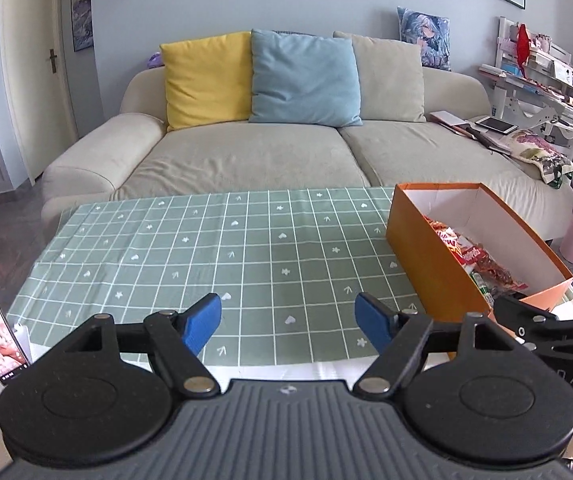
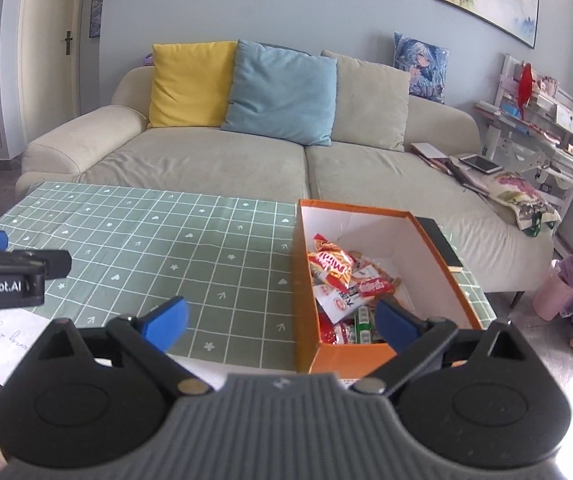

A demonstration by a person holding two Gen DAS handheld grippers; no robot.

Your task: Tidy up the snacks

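Snacks (image 2: 344,292): a loose heap of packets is seen in the near half of the box (image 2: 304,280), which stands at the right end of the table (image 2: 166,232); none are seen on the cloth.
Look: mostly red and white wrappers are shown, with a green one low at the near end; they overlap and lie at odd angles, crinkled and glossy.
Box: orange outside, white inside, lidless; its far half is bare.
Left tool (image 1: 288,320): released, jaws wide apart, nothing between them; it is held over the bare cloth, well left of the box.
Right tool (image 2: 282,322): released, jaws spread and empty; it is held at the box's near end, with one pad in line with the packets and the other over the cloth.
Risk, wall: the near box wall could be struck or straddled by the spread jaws, and the light box pushed along the cloth.
Risk, grip: slick overlapping packets could slip, or two be lifted together.
Risk, tools: the two tools are close and could be knocked together.
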